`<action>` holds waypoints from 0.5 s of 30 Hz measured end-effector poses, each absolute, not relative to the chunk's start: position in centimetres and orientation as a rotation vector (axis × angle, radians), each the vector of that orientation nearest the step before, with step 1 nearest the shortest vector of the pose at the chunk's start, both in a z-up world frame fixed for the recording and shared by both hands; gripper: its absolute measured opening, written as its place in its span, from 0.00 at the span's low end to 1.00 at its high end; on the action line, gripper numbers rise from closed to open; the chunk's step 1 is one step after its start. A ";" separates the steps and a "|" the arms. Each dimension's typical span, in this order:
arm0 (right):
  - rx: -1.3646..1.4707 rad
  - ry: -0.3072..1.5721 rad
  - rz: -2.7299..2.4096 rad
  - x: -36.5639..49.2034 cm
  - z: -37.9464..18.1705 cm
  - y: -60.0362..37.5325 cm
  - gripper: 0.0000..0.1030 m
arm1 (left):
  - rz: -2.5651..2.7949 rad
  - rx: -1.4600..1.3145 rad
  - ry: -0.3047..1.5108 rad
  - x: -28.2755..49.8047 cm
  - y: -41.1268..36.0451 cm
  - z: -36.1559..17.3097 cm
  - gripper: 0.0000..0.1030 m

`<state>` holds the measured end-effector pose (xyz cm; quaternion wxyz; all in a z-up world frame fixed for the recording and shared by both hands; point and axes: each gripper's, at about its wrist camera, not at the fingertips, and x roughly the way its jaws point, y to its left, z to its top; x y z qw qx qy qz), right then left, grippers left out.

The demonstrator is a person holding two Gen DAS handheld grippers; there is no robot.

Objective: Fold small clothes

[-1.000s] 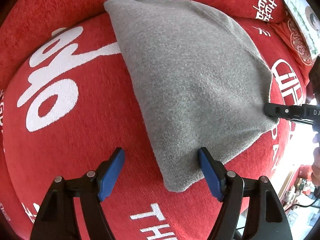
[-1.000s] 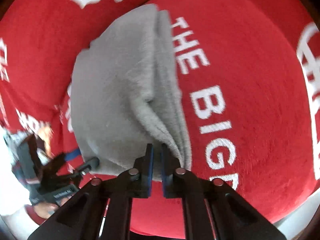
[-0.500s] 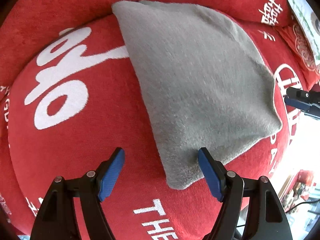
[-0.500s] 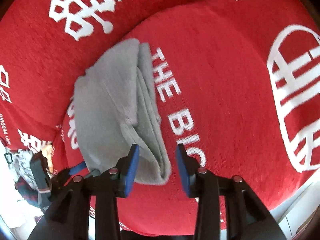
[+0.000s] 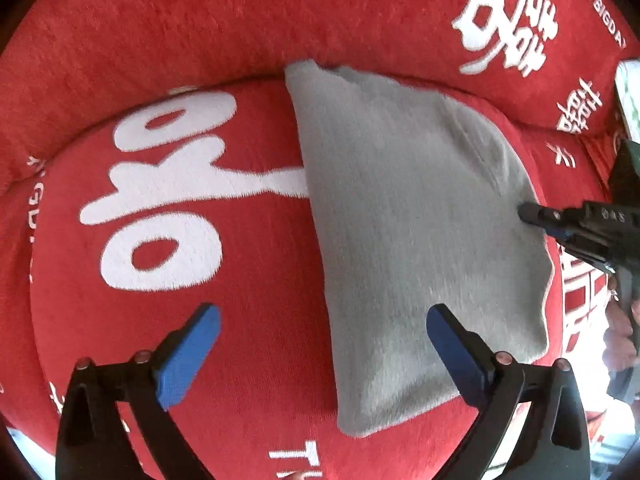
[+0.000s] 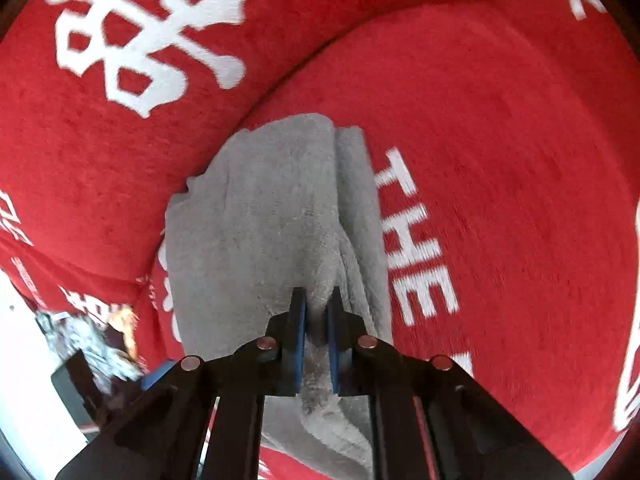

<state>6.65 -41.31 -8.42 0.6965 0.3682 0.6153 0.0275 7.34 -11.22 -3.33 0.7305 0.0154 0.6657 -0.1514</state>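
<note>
A grey folded garment [image 5: 408,232] lies on a red seat cushion [image 5: 200,280] with white lettering. My left gripper [image 5: 322,320] hangs above the garment's near left edge. Its jaws are opening wide, with one blue pad [image 5: 452,344] over the cloth and the other over bare cushion, and neither presses on the cloth. My right gripper [image 6: 316,312] is closing on a raised fold of the grey garment [image 6: 260,220], with cloth pinched between its pads. In the left wrist view the right gripper [image 5: 532,214] meets the garment's right edge.
A red back cushion [image 5: 280,20] with white characters rises behind the seat. A person's hand [image 5: 620,336] holds the right tool at the frame's edge. Clutter on the floor [image 6: 92,336] shows past the cushion's side. A pale patterned item [image 5: 630,92] lies at the far right.
My right gripper let go of the garment's corner, opened and drew back, then came in over the cloth and closed on a fold. My left gripper's jaws widened and it shifted.
</note>
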 end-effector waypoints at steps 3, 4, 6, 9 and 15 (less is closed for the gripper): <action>0.708 1.372 0.089 6.9 -7.0 -41.0 0.08 | -0.327 0.021 1.476 8.0 -11.5 -3.7 1.00; 0.694 1.383 0.089 6.9 -7.1 -41.0 0.08 | -0.321 0.025 1.482 8.0 -11.8 -3.9 1.00; 0.674 1.417 0.069 7.2 -8.5 -41.3 0.08 | -0.305 0.041 1.497 8.1 -12.5 -4.4 1.00; 0.710 1.416 0.066 7.0 -9.3 -41.7 0.08 | -0.288 0.058 1.509 8.3 -12.7 -4.6 1.00; 0.699 1.424 0.059 6.0 -8.0 -42.5 0.16 | -0.271 0.046 1.519 8.6 -12.9 -4.9 1.00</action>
